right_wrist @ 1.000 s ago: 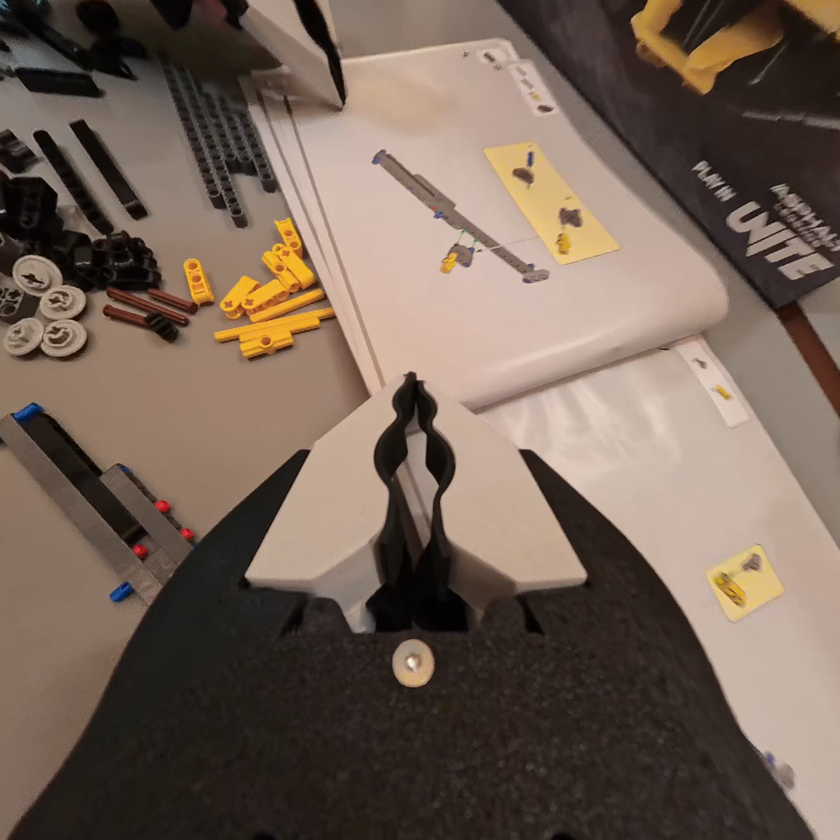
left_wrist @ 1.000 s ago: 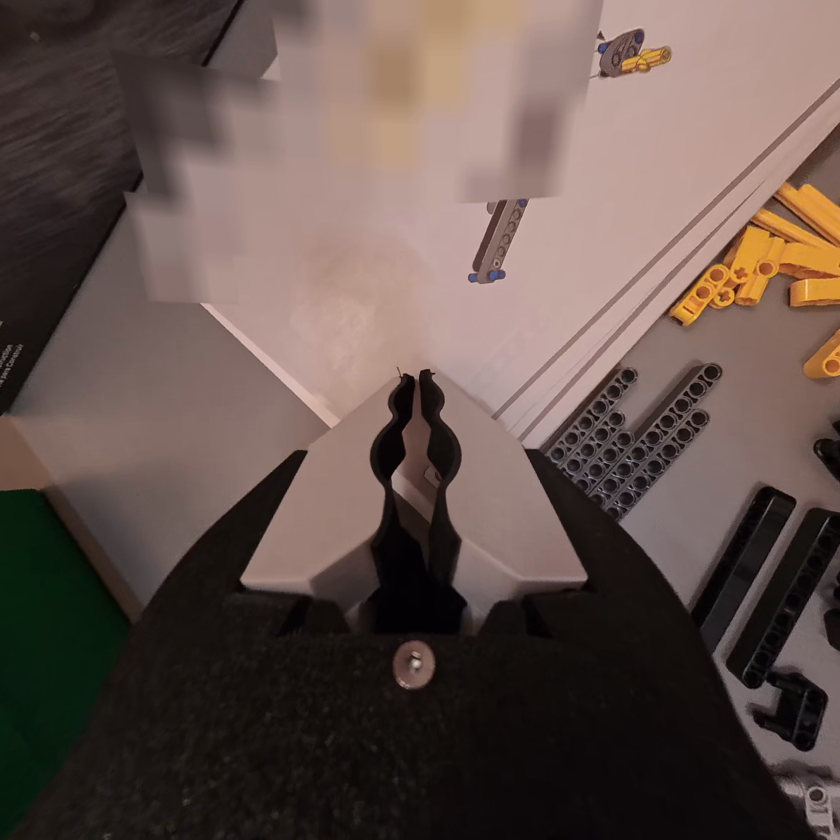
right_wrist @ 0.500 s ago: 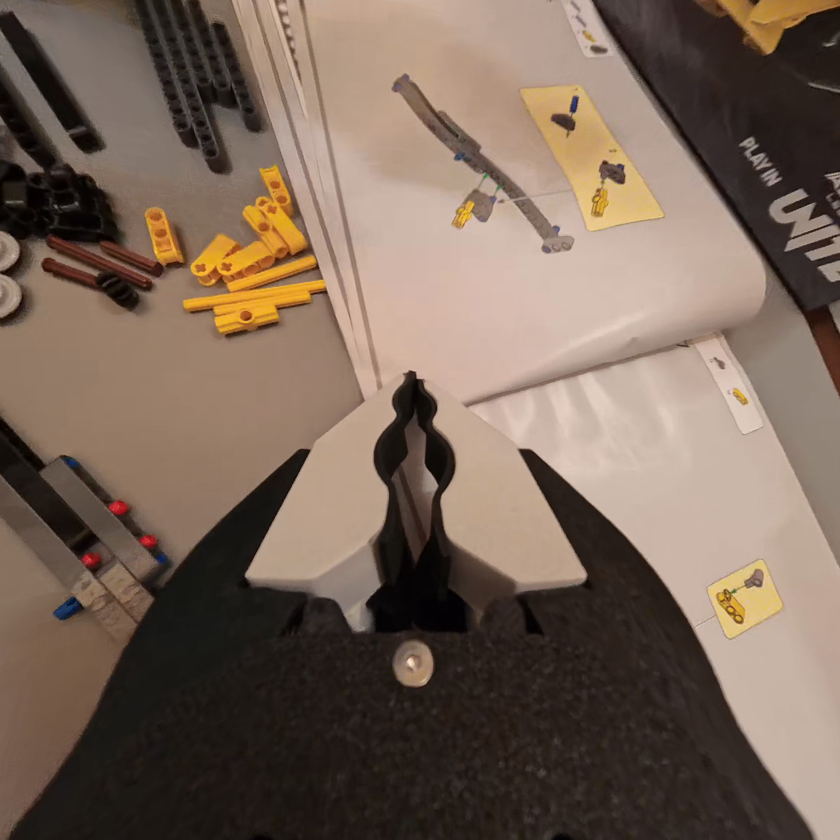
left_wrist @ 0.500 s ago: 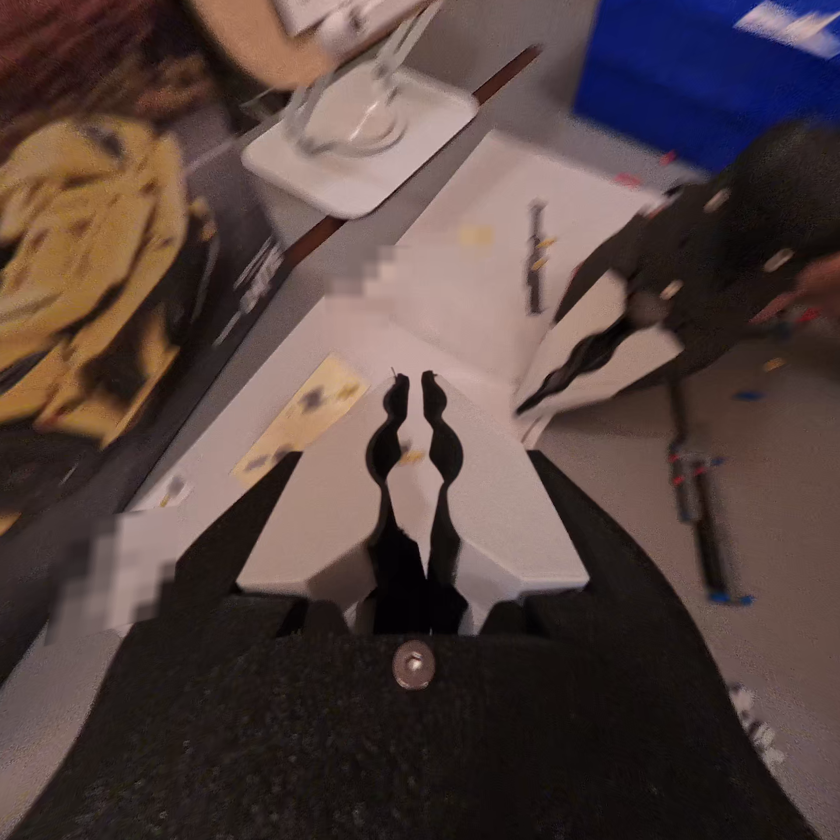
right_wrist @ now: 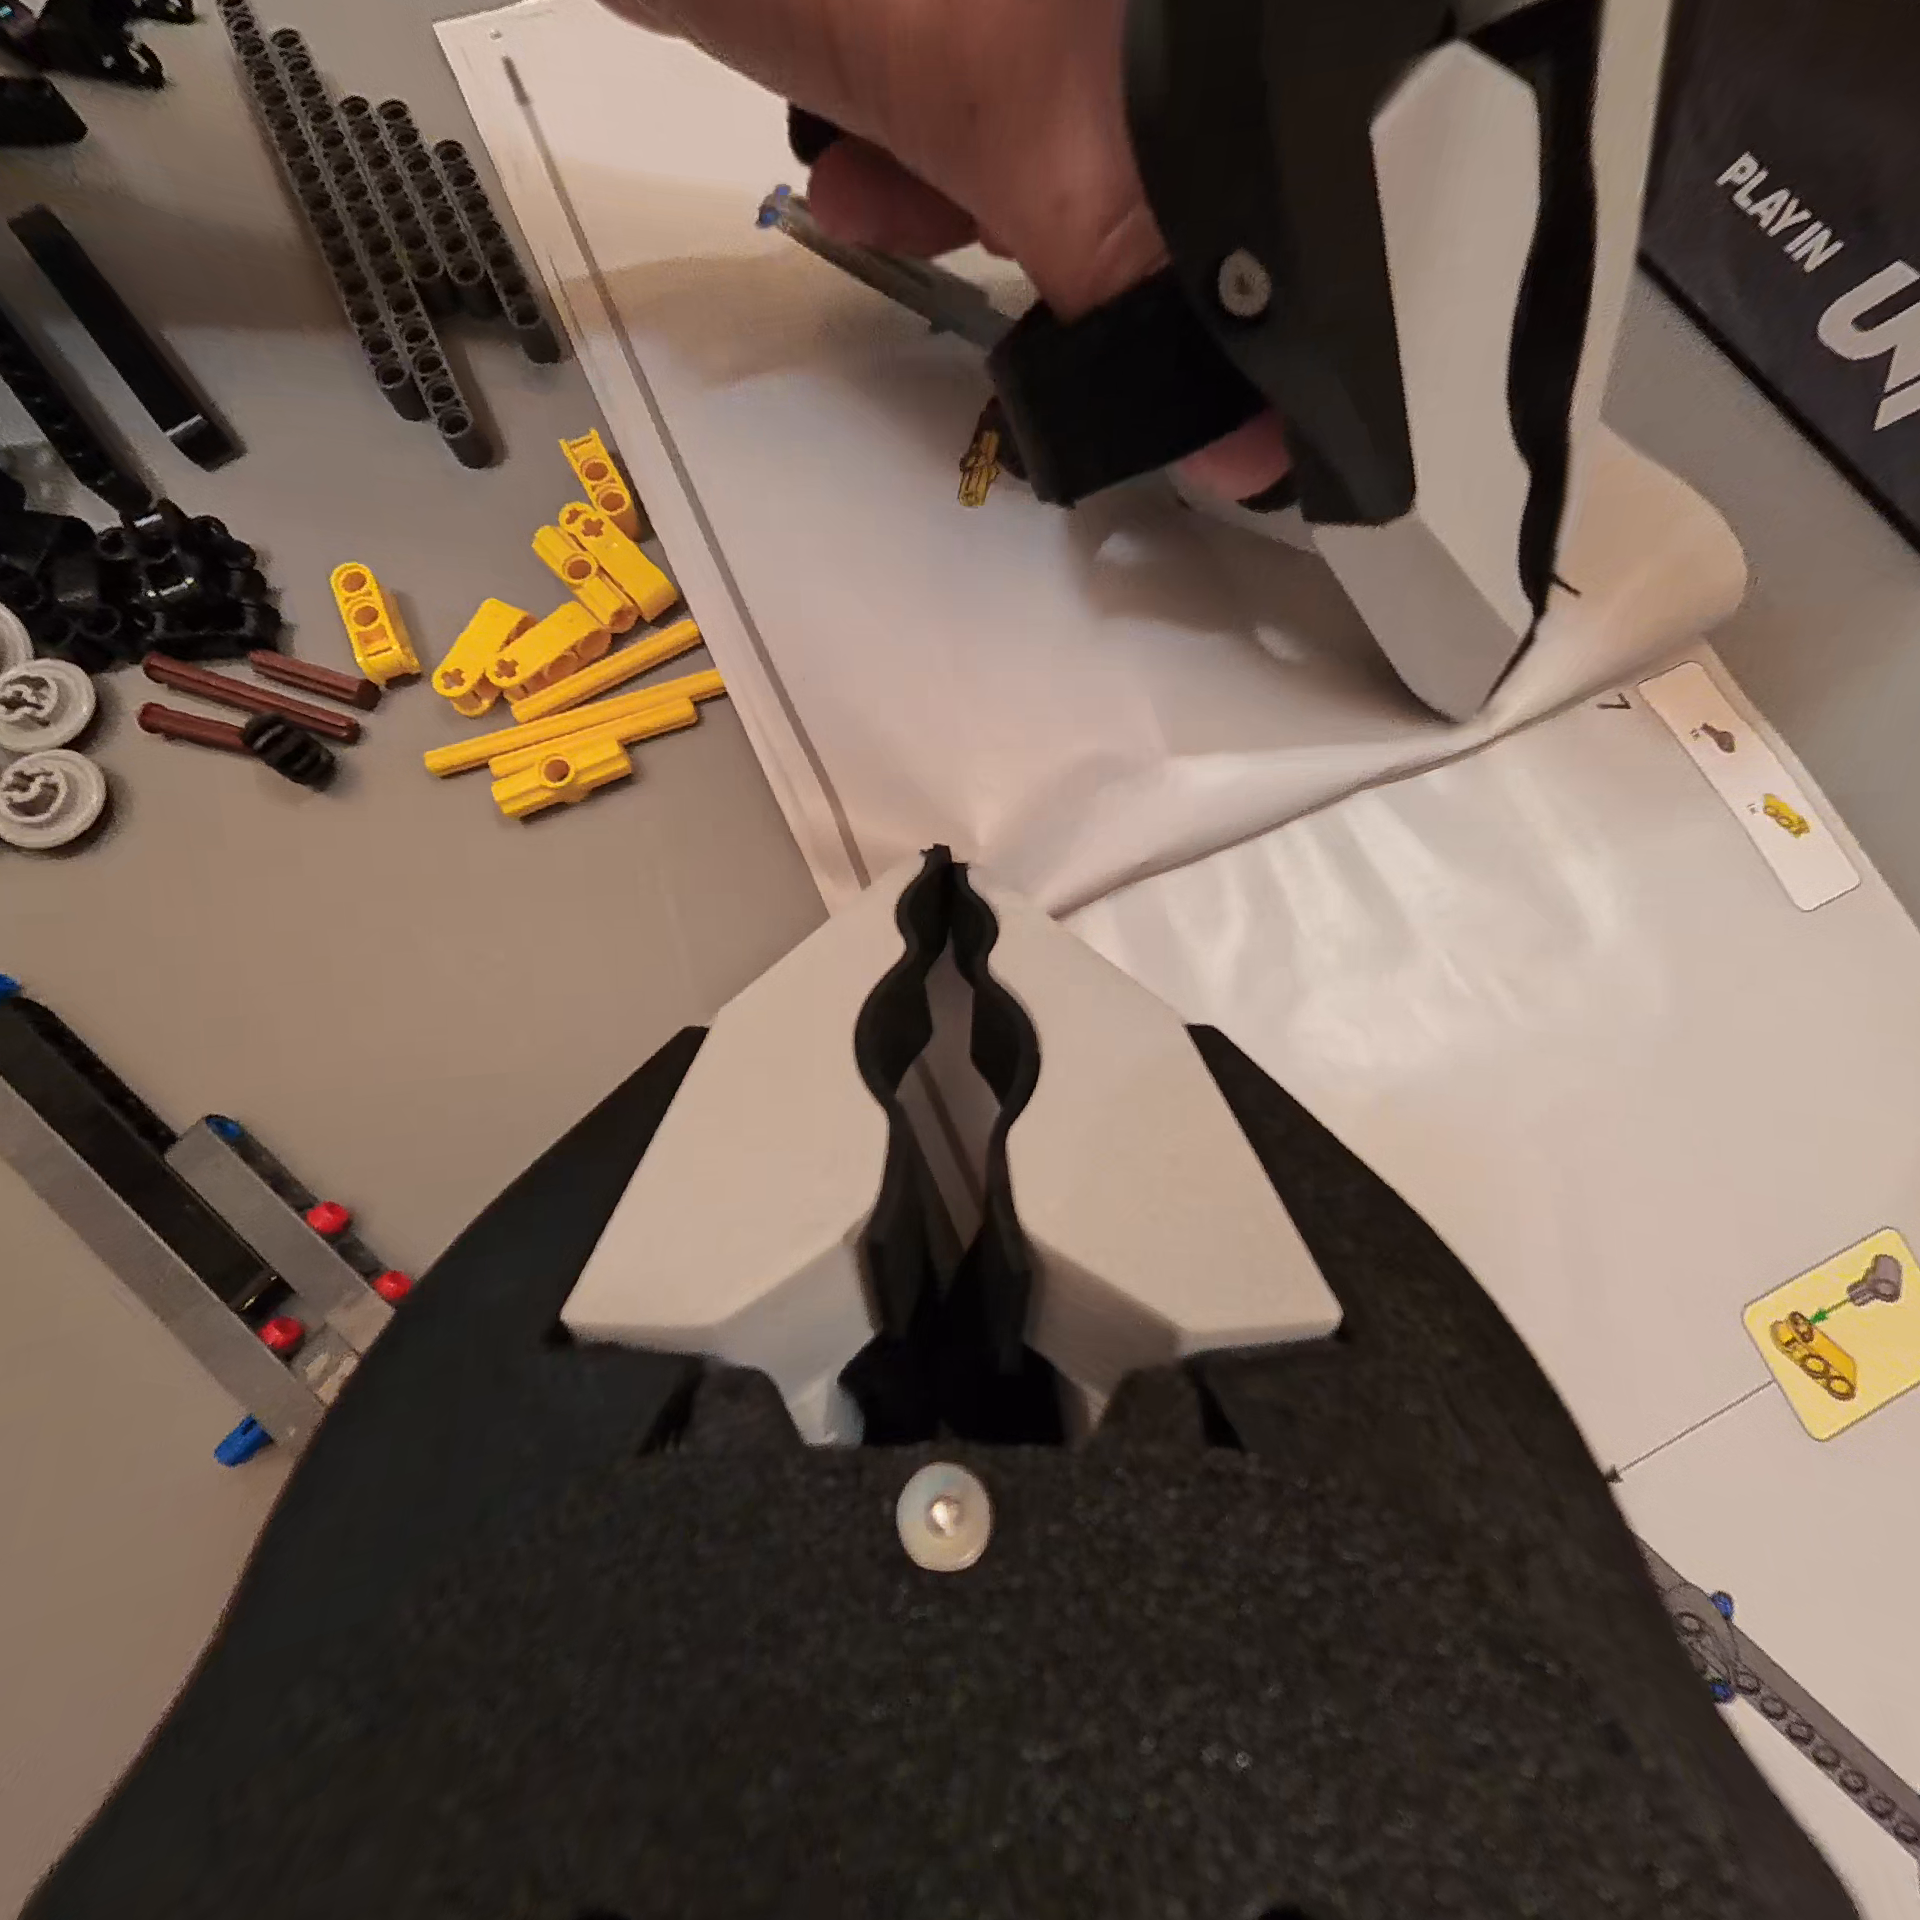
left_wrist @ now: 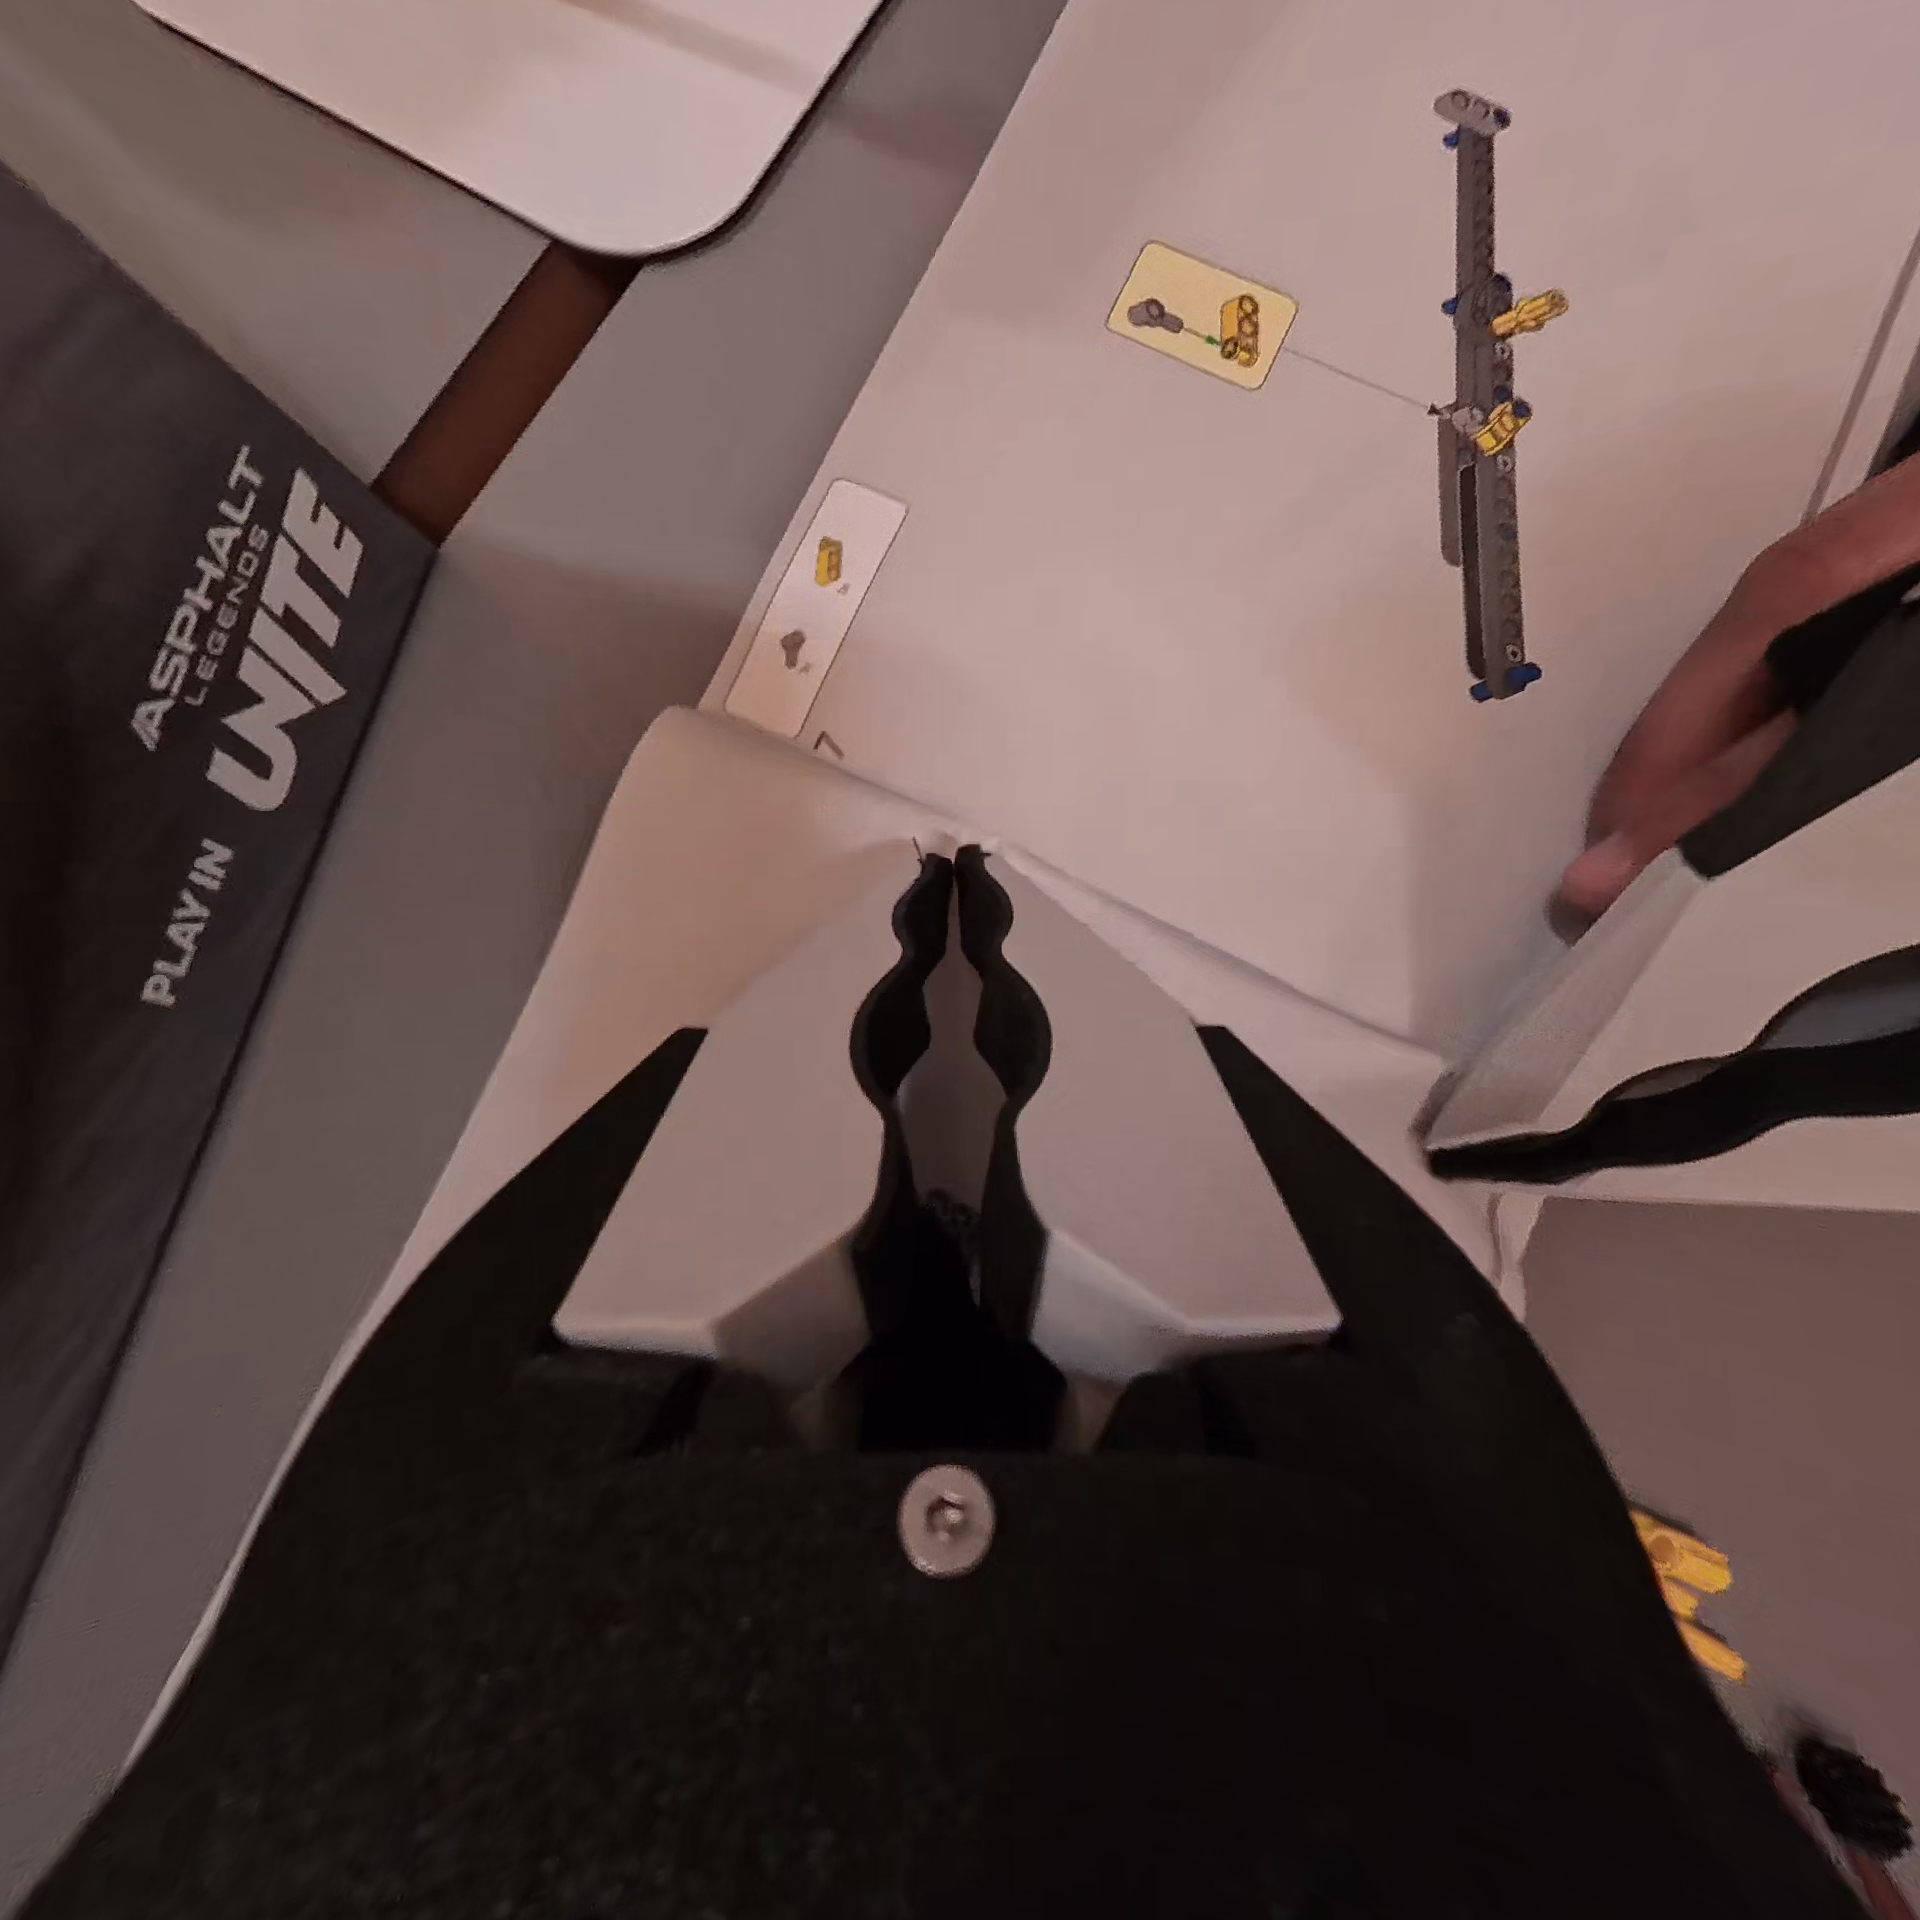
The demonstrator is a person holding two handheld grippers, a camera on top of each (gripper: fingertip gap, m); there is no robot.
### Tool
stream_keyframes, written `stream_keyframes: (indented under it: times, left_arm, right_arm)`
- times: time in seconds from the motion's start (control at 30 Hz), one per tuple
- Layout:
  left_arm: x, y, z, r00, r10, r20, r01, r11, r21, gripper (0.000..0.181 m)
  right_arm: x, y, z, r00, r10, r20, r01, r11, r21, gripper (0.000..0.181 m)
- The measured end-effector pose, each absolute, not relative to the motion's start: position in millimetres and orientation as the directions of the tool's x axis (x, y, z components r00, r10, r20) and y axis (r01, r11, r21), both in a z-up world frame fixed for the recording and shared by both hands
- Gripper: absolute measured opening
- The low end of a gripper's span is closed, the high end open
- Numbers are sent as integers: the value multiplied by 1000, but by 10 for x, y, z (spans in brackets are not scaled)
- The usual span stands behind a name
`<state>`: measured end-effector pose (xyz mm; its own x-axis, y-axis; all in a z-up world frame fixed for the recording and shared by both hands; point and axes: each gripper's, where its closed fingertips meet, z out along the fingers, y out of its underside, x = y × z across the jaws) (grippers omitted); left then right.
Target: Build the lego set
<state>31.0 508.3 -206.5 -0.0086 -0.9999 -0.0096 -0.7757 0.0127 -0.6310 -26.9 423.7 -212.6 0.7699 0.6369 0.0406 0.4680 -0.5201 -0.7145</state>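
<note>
The white instruction booklet (left_wrist: 1143,623) lies open, with one page curled up. My left gripper (left_wrist: 954,857) is shut on the curled page's edge (left_wrist: 727,790), and the paper puckers at its tips. The right wrist view shows the left gripper (right_wrist: 1496,696) pinching the page (right_wrist: 1195,748), held by a hand (right_wrist: 987,135). My right gripper (right_wrist: 940,857) is shut and empty, its tips at the booklet's left edge where the page folds. It also shows in the left wrist view (left_wrist: 1455,1143). A grey beam assembly (right_wrist: 208,1247) with red and blue pins lies at the left.
Loose parts lie left of the booklet: yellow pieces (right_wrist: 561,644), dark grey beams (right_wrist: 395,239), black connectors (right_wrist: 135,582), brown axles (right_wrist: 249,696), grey round pieces (right_wrist: 42,748). The black set box (left_wrist: 156,727) lies beyond the booklet, also in the right wrist view (right_wrist: 1787,208). There is about 10 centimetres between the tips of the two grippers.
My left gripper swung across the booklet to the curled page and closed on its edge, coming into the right wrist view. My right gripper stayed shut and shifted only slightly.
</note>
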Motion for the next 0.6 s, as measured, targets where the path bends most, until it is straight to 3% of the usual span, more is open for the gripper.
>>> stream_keyframes:
  times: [0.23,0.33,0.4,0.6]
  left_arm:
    - [183,5207,-2144,-12,-999,-44,-761,38,-648,0]
    - [195,5239,-2159,-12,-999,-49,-746,42,-665,0]
    - [194,5240,-2160,-6,-999,-40,-746,31,-665,0]
    - [190,5253,-2150,7,-998,-60,-764,33,-645,0]
  right_arm:
    - [-317,4214,-2076,758,651,-34,428,-536,-728,0]
    - [-322,4340,-1760,757,623,-197,218,-525,-823,0]
    - [-90,4527,-1768,813,537,-223,145,-558,-817,0]
    - [-31,4563,-2057,830,546,-117,291,-601,-744,0]
